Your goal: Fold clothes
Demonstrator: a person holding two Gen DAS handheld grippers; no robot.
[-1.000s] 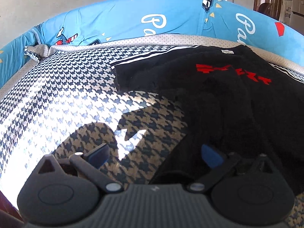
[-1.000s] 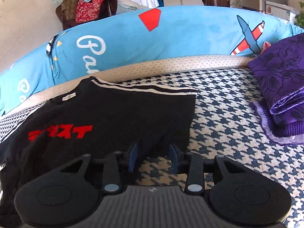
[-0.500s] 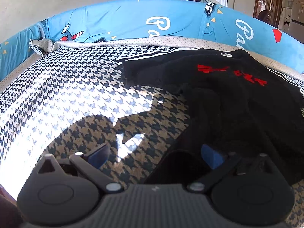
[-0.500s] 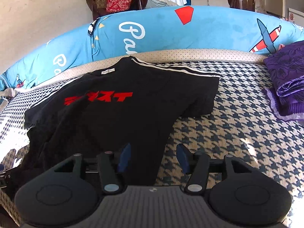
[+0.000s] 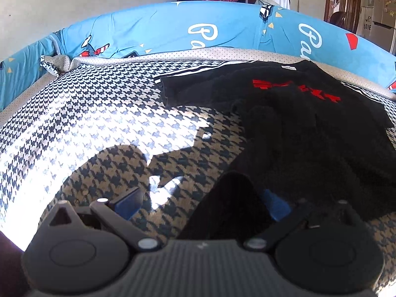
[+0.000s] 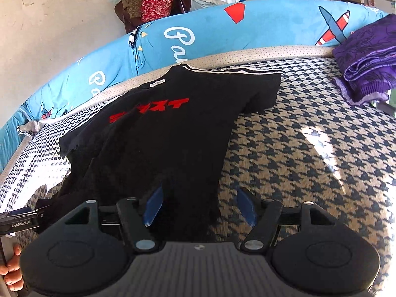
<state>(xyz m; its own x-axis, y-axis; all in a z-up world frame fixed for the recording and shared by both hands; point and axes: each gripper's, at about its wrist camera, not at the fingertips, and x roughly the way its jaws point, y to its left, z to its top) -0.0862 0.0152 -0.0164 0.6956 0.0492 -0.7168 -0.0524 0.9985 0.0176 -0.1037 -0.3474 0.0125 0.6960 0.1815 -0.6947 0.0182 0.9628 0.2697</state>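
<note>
One black T-shirt (image 6: 160, 133), one folded purple garment (image 6: 366, 57), two grippers, one blue bolster (image 5: 153, 32).

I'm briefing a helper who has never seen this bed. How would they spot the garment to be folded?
Start at the houndstooth bed cover in front of the long blue printed bolster. Spread flat on it lies the black T-shirt with red lettering, white-striped at the shoulder. Its only cloth neighbour, the purple floral fabric bundle, sits bunched in the far right corner.
</note>
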